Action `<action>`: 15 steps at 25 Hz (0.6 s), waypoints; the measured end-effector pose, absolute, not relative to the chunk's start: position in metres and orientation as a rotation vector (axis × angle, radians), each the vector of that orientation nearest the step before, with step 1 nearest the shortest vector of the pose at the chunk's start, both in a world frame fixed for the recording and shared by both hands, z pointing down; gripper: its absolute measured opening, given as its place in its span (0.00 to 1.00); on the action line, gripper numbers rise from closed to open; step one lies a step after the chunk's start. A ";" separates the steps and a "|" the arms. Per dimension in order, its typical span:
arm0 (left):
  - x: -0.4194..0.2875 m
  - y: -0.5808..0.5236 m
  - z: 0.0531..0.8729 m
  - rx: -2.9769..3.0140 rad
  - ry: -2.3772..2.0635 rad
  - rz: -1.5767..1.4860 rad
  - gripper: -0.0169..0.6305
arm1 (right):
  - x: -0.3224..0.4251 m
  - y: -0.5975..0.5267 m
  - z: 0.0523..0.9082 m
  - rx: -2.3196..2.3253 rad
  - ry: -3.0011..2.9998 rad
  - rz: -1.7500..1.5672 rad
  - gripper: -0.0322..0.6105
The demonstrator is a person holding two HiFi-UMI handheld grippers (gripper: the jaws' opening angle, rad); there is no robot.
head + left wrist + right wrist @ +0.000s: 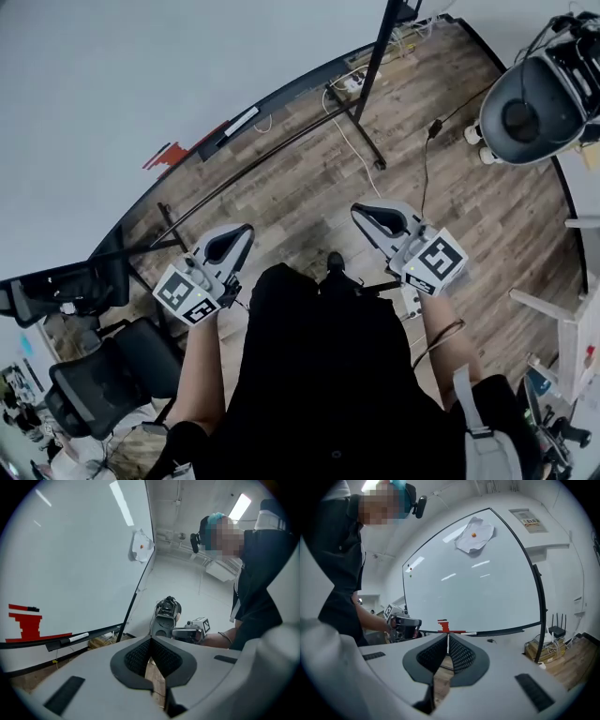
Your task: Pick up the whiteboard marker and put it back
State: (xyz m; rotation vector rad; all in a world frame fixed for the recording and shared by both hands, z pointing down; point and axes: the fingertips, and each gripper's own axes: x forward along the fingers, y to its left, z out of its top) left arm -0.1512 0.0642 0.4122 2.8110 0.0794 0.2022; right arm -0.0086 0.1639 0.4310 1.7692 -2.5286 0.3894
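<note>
A white whiteboard marker (242, 122) with a black cap lies on the tray under the whiteboard (112, 84), right of a red drawing (165, 155). It also shows in the left gripper view as the marker (78, 638) and in the right gripper view as the marker (469, 633). My left gripper (246, 231) and right gripper (359, 212) hover over the wooden floor, well short of the board. Both are shut with nothing in them. The left gripper's tips (151, 640) and the right gripper's tips (447, 636) meet.
The whiteboard's black stand leg (373, 75) and foot bar (361, 127) cross the floor ahead. A power strip with cables (353, 82) lies by the stand. Office chairs (98, 380) stand at left. A round grey device (530, 103) sits at right. A paper (474, 535) hangs on the board.
</note>
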 end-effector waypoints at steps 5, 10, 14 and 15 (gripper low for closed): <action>-0.140 0.060 0.426 2.818 0.097 0.292 0.05 | 0.017 0.133 0.447 1.767 -2.537 0.437 0.09; -0.145 0.003 0.432 2.853 -0.014 0.277 0.05 | 0.024 0.077 0.452 1.733 -2.526 0.429 0.09; -0.150 -0.051 0.431 2.860 -0.059 0.248 0.05 | 0.017 0.025 0.453 1.660 -2.535 0.494 0.09; -0.151 -0.066 0.431 2.858 -0.076 0.240 0.04 | 0.016 0.010 0.451 1.628 -2.531 0.485 0.09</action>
